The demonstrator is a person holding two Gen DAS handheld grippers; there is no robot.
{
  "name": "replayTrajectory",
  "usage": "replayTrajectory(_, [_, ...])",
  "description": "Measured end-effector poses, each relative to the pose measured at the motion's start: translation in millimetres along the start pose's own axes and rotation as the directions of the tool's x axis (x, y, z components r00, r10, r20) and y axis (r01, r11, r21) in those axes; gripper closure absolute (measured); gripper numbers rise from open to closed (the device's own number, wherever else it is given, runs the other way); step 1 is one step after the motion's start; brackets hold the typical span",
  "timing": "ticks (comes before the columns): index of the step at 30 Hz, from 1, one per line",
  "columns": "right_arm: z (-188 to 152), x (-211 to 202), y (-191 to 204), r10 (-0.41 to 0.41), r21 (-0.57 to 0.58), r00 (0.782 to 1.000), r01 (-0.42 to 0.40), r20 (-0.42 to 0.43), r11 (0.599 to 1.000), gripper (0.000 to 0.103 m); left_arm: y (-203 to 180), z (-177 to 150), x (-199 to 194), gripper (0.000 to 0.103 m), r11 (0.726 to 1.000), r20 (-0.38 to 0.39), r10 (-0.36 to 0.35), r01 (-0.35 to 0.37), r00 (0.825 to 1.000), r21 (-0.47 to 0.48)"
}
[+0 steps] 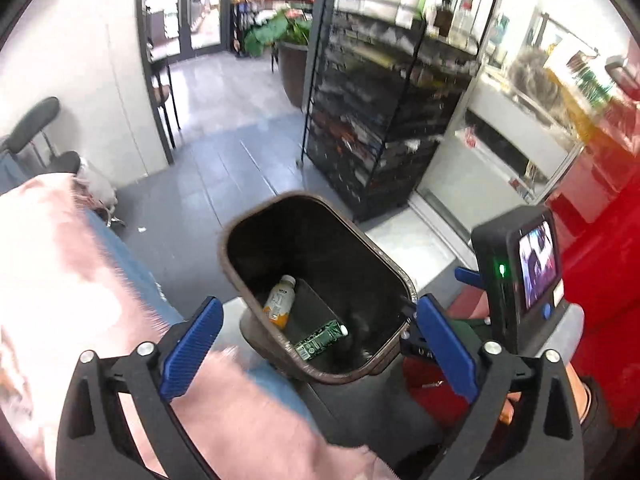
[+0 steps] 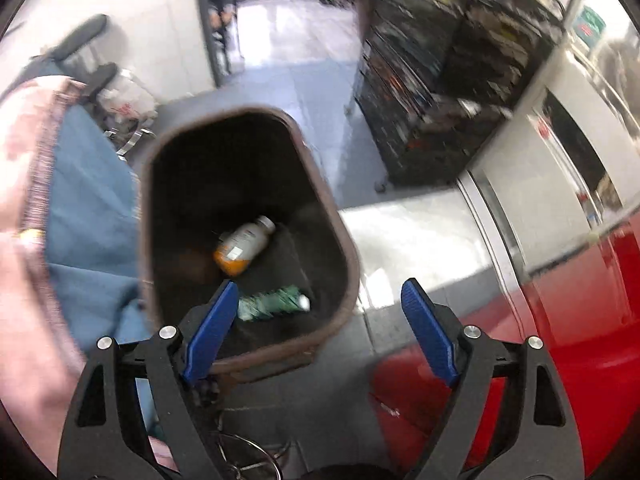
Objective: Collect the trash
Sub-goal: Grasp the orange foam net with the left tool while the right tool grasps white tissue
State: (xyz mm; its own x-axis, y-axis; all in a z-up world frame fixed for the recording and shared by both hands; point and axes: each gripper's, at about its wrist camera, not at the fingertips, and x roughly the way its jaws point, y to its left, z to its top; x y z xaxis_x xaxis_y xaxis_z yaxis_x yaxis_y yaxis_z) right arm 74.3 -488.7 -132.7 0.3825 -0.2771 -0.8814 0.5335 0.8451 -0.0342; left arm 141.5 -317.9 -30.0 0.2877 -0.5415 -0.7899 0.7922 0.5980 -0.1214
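left claw (image 1: 320, 332): jaws spread wide, blue pads well apart, nothing between them and nothing gripped. it hangs tilted downward over the open mouth of the trash bin (image 1: 240, 280).

right claw (image 2: 316, 320): jaws also standing wide, empty, no pad touching anything. its left pad sits in front of the bin (image 2: 348, 256) rim in the right wrist view; the right pad is over the floor beside the bin.

container: one brown bin, rounded-rectangular mouth, dark interior, no lid on it. it stands on grey floor tiles (image 1: 224, 148), close beside the person's blue-trousered leg (image 1: 132, 264); a pink fuzzy sleeve (image 1: 60, 272) crosses the left of the left wrist view.

contents, both lying on the bin floor:
- a plastic bottle (image 1: 280, 300) with white cap, pale label and orange liquid at its base, lying on its side, cap pointing away from the claws. seen also in the right wrist view (image 2: 242, 250).
- a green patterned carton (image 1: 320, 338), lying flat near the bottle but apart from it, white end toward the right. right wrist view (image 2: 276, 302) shows it blurred.

surroundings: a black wire rack (image 1: 372, 120) of stocked goods stands beyond the bin; a potted plant (image 1: 288, 52) further back near glass doors; a red surface (image 2: 560, 320) to the right.
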Motion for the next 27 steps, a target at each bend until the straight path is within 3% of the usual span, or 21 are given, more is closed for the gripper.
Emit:
replayTrajectory(5, [9.9,-43.8,38.1,0.160,-0.077,0.982,-0.153,0.098,0.985,0.020,24.4,-27.9,-59.1,0.005,0.997,0.103,0.067,-0.061,0.992,-0.054])
replayTrajectory(10, [13.6,-87.2,99.2,0.337,-0.238,0.930,-0.297,0.150,0.925,0.020,56.4,-55.2,-106.4,0.005,0.980,0.174,0.148,-0.121,0.973,-0.158])
replayTrajectory(12, [13.9,-101.2,124.8,0.403,-0.299,0.904,-0.350,0.139,0.888,0.020,76.2,-70.8,-125.4,0.005,0.961,0.188,0.198,-0.153,0.962,-0.230])
replayTrajectory(16, [7.3,-127.0,183.6,0.496,-0.446,0.863,-0.407,0.098,0.797,0.020,116.1,-103.3,-159.4,0.006,0.893,0.195,0.341,-0.253,0.920,-0.372])
replayTrajectory(21, [-8.7,-151.0,250.2,0.593,-0.577,0.805,-0.487,-0.007,0.655,0.020,161.3,-152.9,-198.0,0.006,0.774,0.151,0.494,-0.353,0.856,-0.526])
replayTrajectory(24, [-24.0,-162.5,286.4,0.625,-0.635,0.778,-0.517,-0.067,0.574,0.020,188.5,-176.3,-208.7,0.007,0.701,0.094,0.545,-0.391,0.833,-0.596])
replayTrajectory(27, [-40.6,-171.3,320.1,0.628,-0.684,0.770,-0.516,-0.107,0.516,0.022,217.8,-204.1,-221.8,0.015,0.637,0.039,0.569,-0.410,0.821,-0.653])
